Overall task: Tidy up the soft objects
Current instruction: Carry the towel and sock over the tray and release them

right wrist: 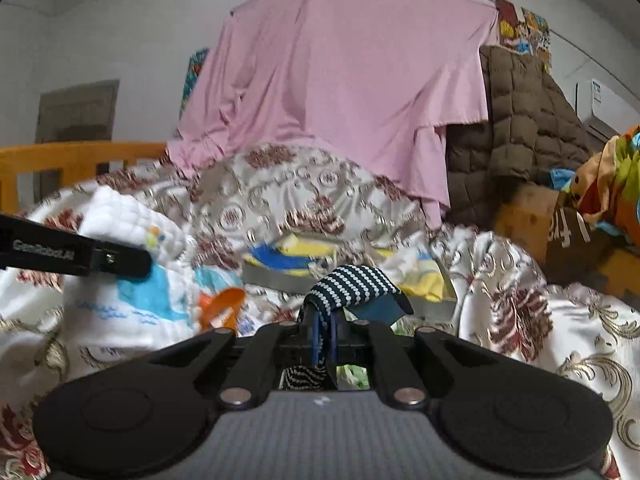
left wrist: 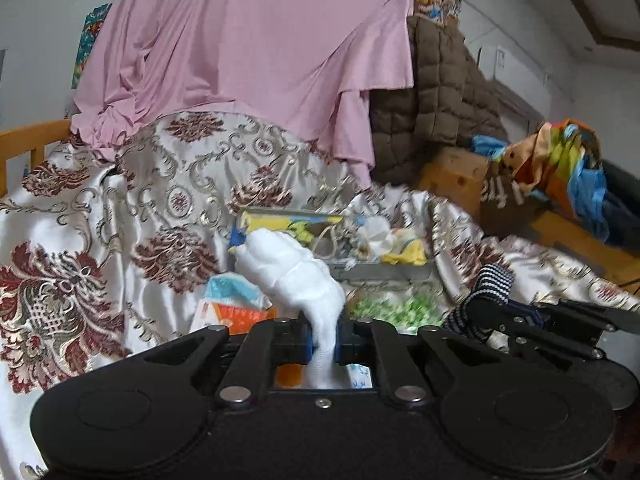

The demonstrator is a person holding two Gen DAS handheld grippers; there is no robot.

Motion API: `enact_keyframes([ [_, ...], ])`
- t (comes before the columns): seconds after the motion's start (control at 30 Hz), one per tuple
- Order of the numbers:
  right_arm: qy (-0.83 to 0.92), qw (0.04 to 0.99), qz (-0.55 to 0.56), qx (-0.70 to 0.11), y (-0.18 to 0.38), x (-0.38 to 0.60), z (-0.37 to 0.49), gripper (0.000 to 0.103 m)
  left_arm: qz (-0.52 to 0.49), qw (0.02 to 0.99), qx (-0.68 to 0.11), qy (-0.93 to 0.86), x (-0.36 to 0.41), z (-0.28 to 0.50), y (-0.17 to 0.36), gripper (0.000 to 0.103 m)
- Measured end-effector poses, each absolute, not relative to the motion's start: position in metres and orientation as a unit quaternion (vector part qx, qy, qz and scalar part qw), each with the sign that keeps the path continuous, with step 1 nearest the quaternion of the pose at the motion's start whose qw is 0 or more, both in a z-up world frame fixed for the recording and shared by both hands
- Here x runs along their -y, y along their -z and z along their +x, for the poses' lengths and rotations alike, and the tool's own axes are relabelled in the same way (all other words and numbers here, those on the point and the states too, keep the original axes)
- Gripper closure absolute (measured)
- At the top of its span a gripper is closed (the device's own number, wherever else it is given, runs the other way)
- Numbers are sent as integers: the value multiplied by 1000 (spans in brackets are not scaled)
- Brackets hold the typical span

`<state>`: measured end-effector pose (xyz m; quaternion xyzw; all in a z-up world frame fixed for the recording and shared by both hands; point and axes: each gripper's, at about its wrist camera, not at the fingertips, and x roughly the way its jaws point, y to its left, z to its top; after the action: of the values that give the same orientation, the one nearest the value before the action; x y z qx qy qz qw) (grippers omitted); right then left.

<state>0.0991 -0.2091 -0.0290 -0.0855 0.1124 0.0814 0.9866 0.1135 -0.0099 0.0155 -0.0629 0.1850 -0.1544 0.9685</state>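
White cloth (left wrist: 292, 268) & dotted sock (right wrist: 352, 280): both pinched, lifted off bed.
Left wrist view: left gripper (left wrist: 324, 340) jaws clamped on cloth's bunched end; soft quilted white, rest sticks up and sags toward grey tray (left wrist: 384, 272) mid-bed. Keep grip tight, lift clear before moving over the tray. Right wrist view: right gripper (right wrist: 324, 336) jaws clamped on sock, navy w/ white dots, folded over the tips; hold low so it doesn't slip. Floral bedspread (right wrist: 520, 320) beneath.

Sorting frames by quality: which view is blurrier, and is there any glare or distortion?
Right wrist view: motion blur smears the patterned bedspread, though the striped sock stays sharp. Left wrist view: crisper, the white cloth slightly overexposed. Both: fisheye bending, dark corners.
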Motion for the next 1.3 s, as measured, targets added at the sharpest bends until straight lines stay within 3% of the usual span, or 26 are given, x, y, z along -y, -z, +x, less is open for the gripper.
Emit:
enact_keyframes([
  [0.3,-82,994,-42,-63,7,228,87,97,-80,969,-157,175,5,118,-36,94],
  [0.6,-110,990,-19,-87,-10,233,128,97,-78,959,-194,191,3,198,-44,94],
  [1.0,-191,973,-31,-130,-42,194,275,97,-69,960,-214,167,2,358,-33,93],
  [1.3,-156,971,-20,-179,-27,190,399,97,-67,959,-233,147,9,437,-4,93],
])
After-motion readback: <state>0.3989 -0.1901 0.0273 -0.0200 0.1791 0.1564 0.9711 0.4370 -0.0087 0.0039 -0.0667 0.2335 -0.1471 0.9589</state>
